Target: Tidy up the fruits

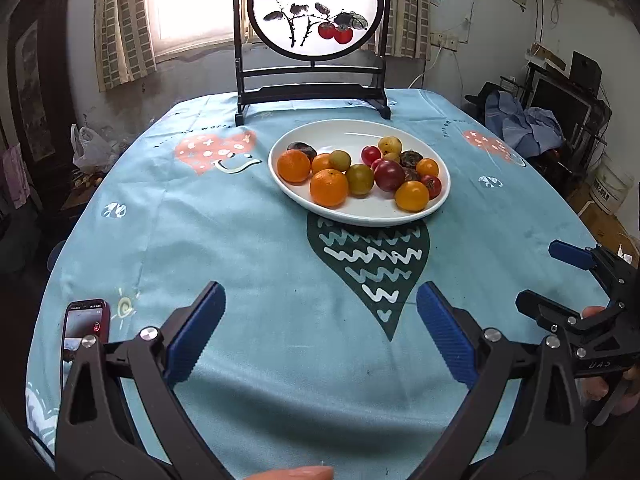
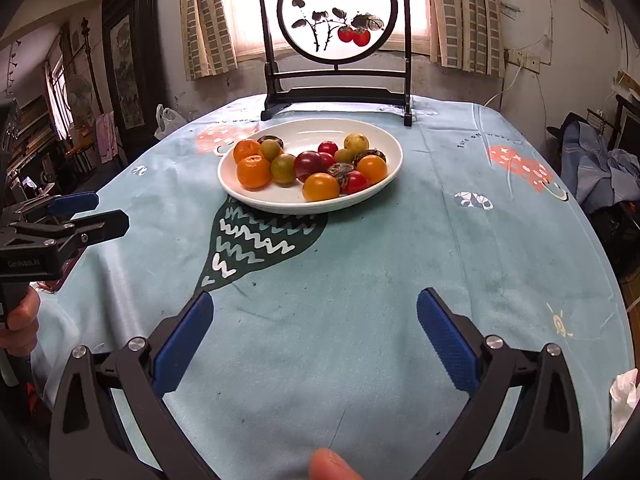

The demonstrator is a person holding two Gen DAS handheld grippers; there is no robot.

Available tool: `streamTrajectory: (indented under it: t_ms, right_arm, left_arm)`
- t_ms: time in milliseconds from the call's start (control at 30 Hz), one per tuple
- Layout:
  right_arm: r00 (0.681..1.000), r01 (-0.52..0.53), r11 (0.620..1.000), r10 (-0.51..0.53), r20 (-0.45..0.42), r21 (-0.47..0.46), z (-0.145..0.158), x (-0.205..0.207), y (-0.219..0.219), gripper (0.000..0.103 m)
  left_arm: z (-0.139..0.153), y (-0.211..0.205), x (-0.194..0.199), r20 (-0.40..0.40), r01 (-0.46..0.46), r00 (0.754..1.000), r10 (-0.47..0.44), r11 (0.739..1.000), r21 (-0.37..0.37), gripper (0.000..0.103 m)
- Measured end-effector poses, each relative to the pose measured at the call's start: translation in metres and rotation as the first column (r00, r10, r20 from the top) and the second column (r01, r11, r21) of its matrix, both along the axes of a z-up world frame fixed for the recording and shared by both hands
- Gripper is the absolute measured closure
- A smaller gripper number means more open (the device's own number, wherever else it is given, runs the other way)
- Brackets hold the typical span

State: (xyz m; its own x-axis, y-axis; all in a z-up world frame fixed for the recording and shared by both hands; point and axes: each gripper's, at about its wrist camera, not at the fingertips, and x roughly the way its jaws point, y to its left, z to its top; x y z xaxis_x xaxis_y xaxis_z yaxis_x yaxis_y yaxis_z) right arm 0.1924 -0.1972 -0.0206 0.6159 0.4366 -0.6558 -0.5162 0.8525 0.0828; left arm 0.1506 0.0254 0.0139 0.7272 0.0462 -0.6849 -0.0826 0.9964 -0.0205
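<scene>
A white oval plate (image 1: 360,130) (image 2: 384,140) stands past the middle of the table and holds several fruits: oranges (image 1: 329,187) (image 2: 253,171), a dark red plum (image 1: 389,175) (image 2: 309,165), green-yellow plums (image 1: 359,179) (image 2: 283,169), small red tomatoes (image 1: 371,154) (image 2: 328,147) and dark persimmons. My left gripper (image 1: 320,300) hangs open over the blue tablecloth (image 1: 248,248), well short of the plate, nothing between its blue pads. My right gripper (image 2: 314,310) is open too, empty, equally short of the plate. Each gripper shows at the edge of the other's view.
A dark wooden stand with a round painted screen (image 1: 318,8) (image 2: 338,10) rises behind the plate. A phone (image 1: 86,330) lies at the table's near left edge. Crumpled white tissue (image 2: 624,400) sits at the near right edge. Clutter and furniture surround the table.
</scene>
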Motion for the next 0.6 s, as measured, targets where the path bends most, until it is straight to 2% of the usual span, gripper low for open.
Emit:
streamTrajectory:
  t_ms: [600]
  right_arm:
    - [1.000, -0.008, 1.000, 0.008, 0.024, 0.008, 0.012, -0.021, 0.003, 0.001]
  left_arm:
    - [0.006, -0.009, -0.019, 0.015, 0.019, 1.000, -0.019, 1.000, -0.003, 0.005]
